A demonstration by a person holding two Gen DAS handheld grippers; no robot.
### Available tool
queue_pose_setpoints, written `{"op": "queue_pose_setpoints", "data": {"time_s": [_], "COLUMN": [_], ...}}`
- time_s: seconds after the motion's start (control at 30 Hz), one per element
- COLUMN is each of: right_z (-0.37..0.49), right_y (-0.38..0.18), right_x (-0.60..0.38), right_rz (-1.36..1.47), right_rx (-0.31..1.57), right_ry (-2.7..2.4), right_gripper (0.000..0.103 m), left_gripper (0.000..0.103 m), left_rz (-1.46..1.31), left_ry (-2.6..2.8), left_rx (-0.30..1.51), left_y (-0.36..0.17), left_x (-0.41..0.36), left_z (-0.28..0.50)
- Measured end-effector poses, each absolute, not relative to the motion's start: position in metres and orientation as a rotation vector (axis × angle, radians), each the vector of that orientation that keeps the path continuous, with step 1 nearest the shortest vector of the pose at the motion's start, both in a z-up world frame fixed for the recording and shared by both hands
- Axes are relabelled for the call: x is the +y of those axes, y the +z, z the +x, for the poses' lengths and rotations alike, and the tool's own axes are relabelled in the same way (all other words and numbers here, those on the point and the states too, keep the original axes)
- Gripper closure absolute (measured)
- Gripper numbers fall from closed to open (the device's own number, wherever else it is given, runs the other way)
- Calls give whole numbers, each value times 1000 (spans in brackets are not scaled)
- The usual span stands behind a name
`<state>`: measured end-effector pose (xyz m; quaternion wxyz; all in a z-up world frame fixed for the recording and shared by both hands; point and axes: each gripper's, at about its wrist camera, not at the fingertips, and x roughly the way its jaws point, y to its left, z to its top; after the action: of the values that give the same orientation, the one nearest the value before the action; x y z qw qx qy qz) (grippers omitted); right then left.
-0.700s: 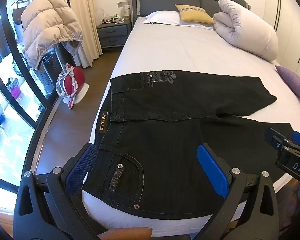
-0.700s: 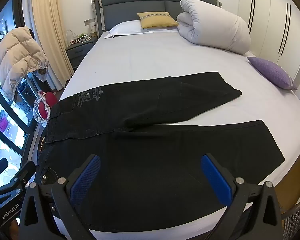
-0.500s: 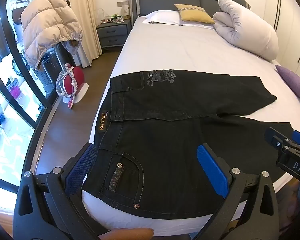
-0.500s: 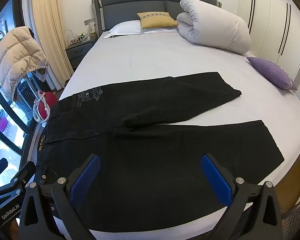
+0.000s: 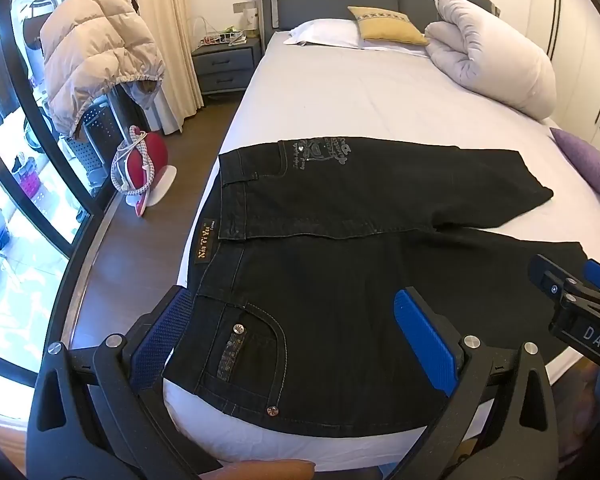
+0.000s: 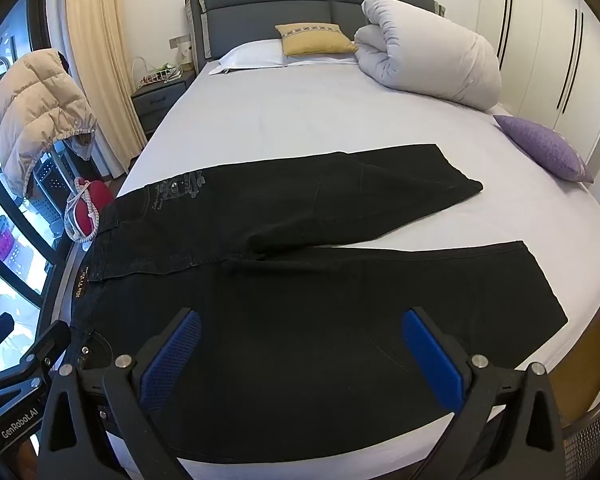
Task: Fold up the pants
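Observation:
Black jeans (image 5: 340, 264) lie spread flat near the foot of the bed, waistband to the left, both legs running right and splayed apart; they also show in the right wrist view (image 6: 300, 280). My left gripper (image 5: 296, 328) is open and empty, hovering above the near hip pocket (image 5: 252, 340). My right gripper (image 6: 300, 352) is open and empty above the near leg. Each gripper shows at the edge of the other's view.
The bed (image 6: 300, 120) has a white sheet, a rolled duvet (image 6: 428, 60), pillows at the head and a purple cushion (image 6: 540, 148) at right. A nightstand (image 5: 224, 64), a puffer jacket on a rack (image 5: 96, 52) and a red iron (image 5: 144, 164) stand on the floor at left.
Nothing has visibly changed; both grippers stay open and nearly still above the jeans.

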<state>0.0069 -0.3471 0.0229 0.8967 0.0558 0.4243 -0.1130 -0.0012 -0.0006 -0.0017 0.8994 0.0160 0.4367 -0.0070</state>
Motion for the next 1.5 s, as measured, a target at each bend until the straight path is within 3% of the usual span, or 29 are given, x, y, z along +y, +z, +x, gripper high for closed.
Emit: {"op": "queue_pose_setpoints", "data": {"time_s": [1.5], "right_z": [11], "right_y": [18], "right_x": [-341], "right_rz": [82], "right_rx": [896], "right_ry": [-239], "right_gripper": [0], "left_gripper": [0], "left_rz": [37], "left_ry": [-15], "left_rx": [909], "left_y": [-10], "left_x": [-2], "left_z": [-1]}}
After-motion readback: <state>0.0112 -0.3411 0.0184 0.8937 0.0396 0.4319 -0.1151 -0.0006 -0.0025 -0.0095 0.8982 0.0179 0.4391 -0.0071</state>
